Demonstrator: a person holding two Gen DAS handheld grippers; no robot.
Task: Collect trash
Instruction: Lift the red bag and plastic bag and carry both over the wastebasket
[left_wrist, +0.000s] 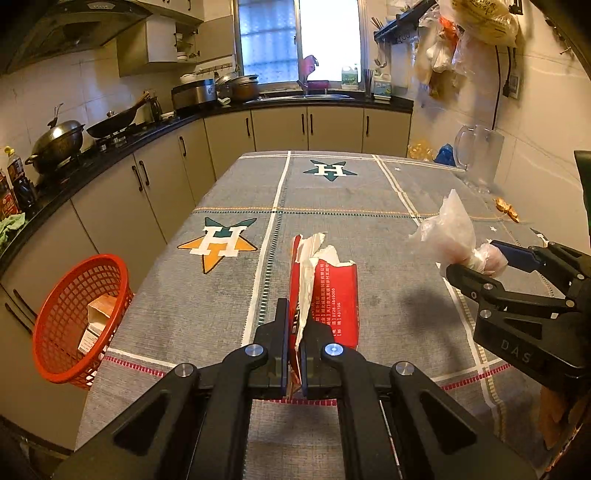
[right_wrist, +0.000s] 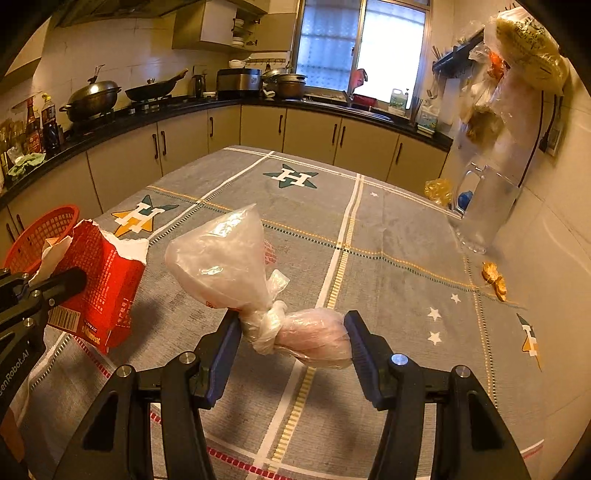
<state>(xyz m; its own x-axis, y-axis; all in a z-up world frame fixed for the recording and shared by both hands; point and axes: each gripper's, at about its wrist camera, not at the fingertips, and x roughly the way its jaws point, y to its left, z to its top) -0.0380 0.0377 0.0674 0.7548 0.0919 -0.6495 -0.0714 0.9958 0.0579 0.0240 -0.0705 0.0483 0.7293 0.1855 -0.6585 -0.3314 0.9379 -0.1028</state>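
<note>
Step in hand: carry phase, both pieces of trash lifted clear of the table (left_wrist: 424, 192) and not yet dropped.

Left gripper (left_wrist: 294, 332): fingers pressed nearly together, pinching the lower edge of the torn red carton (left_wrist: 325, 291), which stands upright above the near half of the table with its white liner ragged at the top.

Right gripper (right_wrist: 291, 343): fingers spread wide but clamped on the knotted plastic bag (right_wrist: 258, 291); the pink-filled end sits between the pads, the knot against the left pad, the empty clear end flaring up and away.

Target, by judgement: the red basket (left_wrist: 79, 317), just off the table's left edge near its near corner. It already holds 1 small box.

Next move calls for: swinging the left gripper past the left edge, above the basket rim, then parting the fingers; the right gripper follows. The basket looks tilted and light, so drop from above, without knocking the rim.

Other trash: 1 gold wrapper (right_wrist: 495, 280) lies by the right edge, near the clear jug (right_wrist: 484, 206).

Writing:
- Carton: Chinese print, a barcode, digits too small to trust.
- Tablecloth stars: "H".
- Right gripper body: "DAS".
- Left gripper body: "...enRobot.AI", partly cut off.
</note>
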